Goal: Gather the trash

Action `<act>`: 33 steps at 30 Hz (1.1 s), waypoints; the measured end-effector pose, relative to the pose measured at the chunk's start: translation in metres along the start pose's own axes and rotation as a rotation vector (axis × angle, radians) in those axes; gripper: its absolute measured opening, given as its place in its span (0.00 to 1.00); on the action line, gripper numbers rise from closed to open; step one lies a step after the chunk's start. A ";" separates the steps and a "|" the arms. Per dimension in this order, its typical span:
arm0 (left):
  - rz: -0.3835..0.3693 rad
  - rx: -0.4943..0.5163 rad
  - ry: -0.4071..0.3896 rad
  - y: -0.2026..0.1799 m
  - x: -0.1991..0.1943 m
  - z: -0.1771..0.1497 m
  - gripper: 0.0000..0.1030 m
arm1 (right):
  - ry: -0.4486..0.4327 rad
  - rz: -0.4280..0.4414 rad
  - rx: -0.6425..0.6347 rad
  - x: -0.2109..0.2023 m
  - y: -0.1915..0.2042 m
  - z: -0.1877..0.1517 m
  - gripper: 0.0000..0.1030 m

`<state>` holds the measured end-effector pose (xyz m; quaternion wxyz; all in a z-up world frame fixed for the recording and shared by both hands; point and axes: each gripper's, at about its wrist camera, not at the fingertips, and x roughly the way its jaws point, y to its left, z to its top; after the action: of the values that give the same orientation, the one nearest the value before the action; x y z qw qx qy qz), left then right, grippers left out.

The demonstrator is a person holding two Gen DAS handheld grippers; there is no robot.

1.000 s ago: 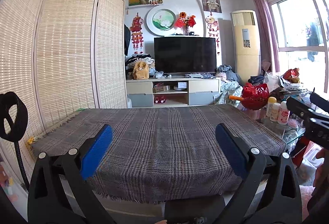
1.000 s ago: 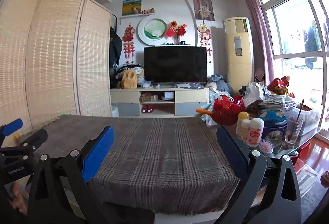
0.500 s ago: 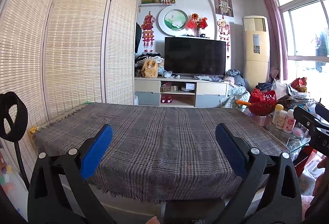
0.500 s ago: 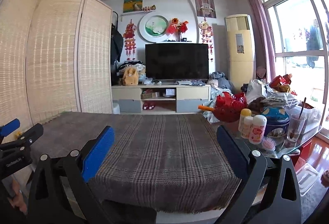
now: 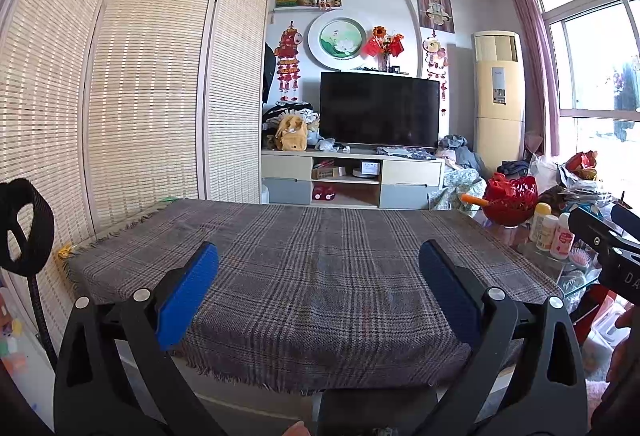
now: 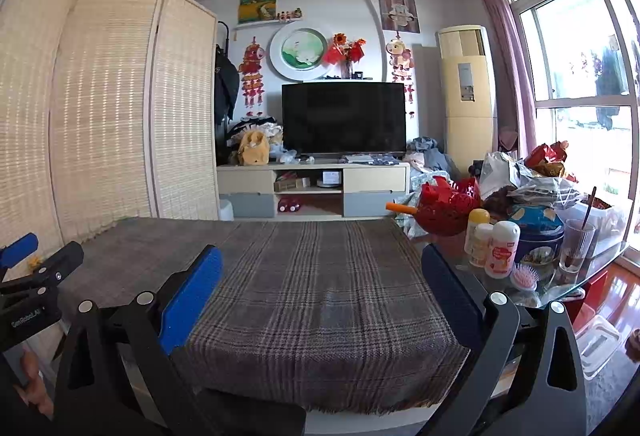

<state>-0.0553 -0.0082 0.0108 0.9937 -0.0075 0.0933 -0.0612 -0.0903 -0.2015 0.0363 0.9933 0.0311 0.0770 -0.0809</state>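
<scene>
My left gripper (image 5: 318,292) is open and empty, held above the near edge of a table covered by a grey plaid cloth (image 5: 312,256). My right gripper (image 6: 322,296) is open and empty too, above the same cloth (image 6: 316,276). No trash shows on the cloth. The right gripper shows at the right edge of the left wrist view (image 5: 600,240). The left gripper shows at the left edge of the right wrist view (image 6: 32,272).
A glass side table (image 6: 568,288) at the right carries bottles (image 6: 500,248), a blue tin (image 6: 536,232), a glass (image 6: 576,248), a red basket (image 6: 448,203) and bags (image 6: 520,175). A woven screen (image 5: 140,95) stands at the left. A TV (image 5: 378,109) stands on a cabinet behind.
Both grippers have tilted or pulled back slightly, so the table sits lower in both views. The jaws have stayed open.
</scene>
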 end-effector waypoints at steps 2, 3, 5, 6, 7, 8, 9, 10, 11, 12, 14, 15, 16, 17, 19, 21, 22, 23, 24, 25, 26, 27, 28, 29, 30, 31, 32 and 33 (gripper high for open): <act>-0.001 -0.001 -0.002 0.001 -0.001 0.000 0.92 | -0.001 0.003 0.001 0.000 0.000 0.000 0.97; -0.003 -0.003 -0.005 0.001 -0.002 0.000 0.92 | -0.001 0.003 0.001 0.000 0.000 0.000 0.97; -0.005 -0.004 -0.007 0.001 -0.002 0.001 0.92 | -0.002 0.002 0.003 -0.001 0.000 0.000 0.97; -0.005 -0.004 -0.007 0.002 -0.002 0.001 0.92 | -0.002 0.001 0.004 -0.001 -0.001 0.000 0.97; -0.005 -0.005 -0.006 0.002 -0.003 0.001 0.92 | -0.003 0.001 0.005 -0.001 -0.001 0.000 0.97; -0.005 -0.006 -0.007 0.002 -0.003 0.001 0.92 | -0.004 0.000 0.006 -0.002 -0.001 0.000 0.97; -0.005 -0.006 -0.007 0.003 -0.003 0.001 0.92 | -0.005 0.000 0.007 -0.002 -0.001 0.000 0.97; -0.004 -0.007 -0.007 0.003 -0.004 0.001 0.92 | -0.006 0.000 0.007 -0.002 0.000 0.000 0.97; -0.004 -0.008 -0.008 0.004 -0.004 0.001 0.92 | -0.005 0.000 0.007 -0.002 0.000 0.000 0.97; -0.004 -0.009 -0.008 0.004 -0.004 0.001 0.92 | -0.005 0.000 0.007 -0.002 0.000 0.000 0.97; -0.005 -0.009 -0.008 0.004 -0.003 0.001 0.92 | -0.001 0.002 0.003 -0.001 0.001 0.000 0.97; -0.005 -0.008 -0.007 0.004 -0.003 0.001 0.92 | 0.000 0.002 0.001 -0.001 0.001 0.000 0.97; -0.004 -0.009 -0.006 0.004 -0.003 0.001 0.92 | 0.000 0.002 0.001 -0.001 0.002 0.000 0.97; -0.005 -0.009 -0.004 0.004 -0.002 0.001 0.92 | 0.000 0.002 0.002 -0.001 0.001 0.000 0.97; -0.005 -0.012 -0.003 0.005 -0.002 0.001 0.92 | -0.001 0.001 0.004 -0.001 0.001 0.000 0.97; -0.007 -0.014 -0.003 0.006 -0.001 0.002 0.92 | -0.001 0.001 0.004 -0.001 0.002 0.000 0.97; -0.007 -0.016 -0.004 0.007 -0.001 0.002 0.92 | -0.001 0.002 0.004 0.000 0.001 0.000 0.97; -0.008 -0.016 -0.004 0.007 -0.001 0.003 0.92 | -0.001 0.003 0.004 0.000 0.001 0.000 0.97; -0.008 -0.016 -0.004 0.007 -0.001 0.003 0.92 | -0.001 0.004 0.004 -0.001 0.002 0.000 0.97; -0.008 -0.015 -0.004 0.007 -0.001 0.003 0.92 | 0.000 0.004 0.004 0.000 0.002 0.000 0.97; -0.007 -0.016 -0.003 0.007 -0.001 0.002 0.92 | 0.000 0.005 0.003 0.000 0.002 0.000 0.97; -0.008 -0.016 -0.003 0.007 -0.001 0.002 0.92 | 0.000 0.006 0.002 0.000 0.003 0.000 0.97; -0.010 -0.016 -0.003 0.007 -0.002 0.003 0.92 | 0.000 0.007 0.002 0.000 0.003 0.000 0.97; -0.011 -0.015 -0.003 0.007 -0.001 0.003 0.92 | 0.000 0.008 0.002 0.000 0.004 0.000 0.97; -0.012 -0.015 -0.003 0.007 -0.002 0.003 0.92 | -0.001 0.008 0.003 0.000 0.004 0.000 0.97; -0.013 -0.013 -0.004 0.006 -0.002 0.003 0.92 | -0.002 0.007 0.004 0.000 0.004 0.000 0.97; -0.014 -0.011 -0.004 0.006 -0.001 0.003 0.92 | -0.003 0.007 0.006 -0.001 0.003 0.001 0.97; -0.015 -0.010 -0.006 0.006 -0.002 0.004 0.92 | -0.003 0.006 0.008 -0.001 0.003 0.001 0.97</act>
<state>-0.0559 -0.0018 0.0145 0.9934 -0.0134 0.0908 -0.0681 -0.0904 -0.1982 0.0374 0.9935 0.0351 0.0749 -0.0782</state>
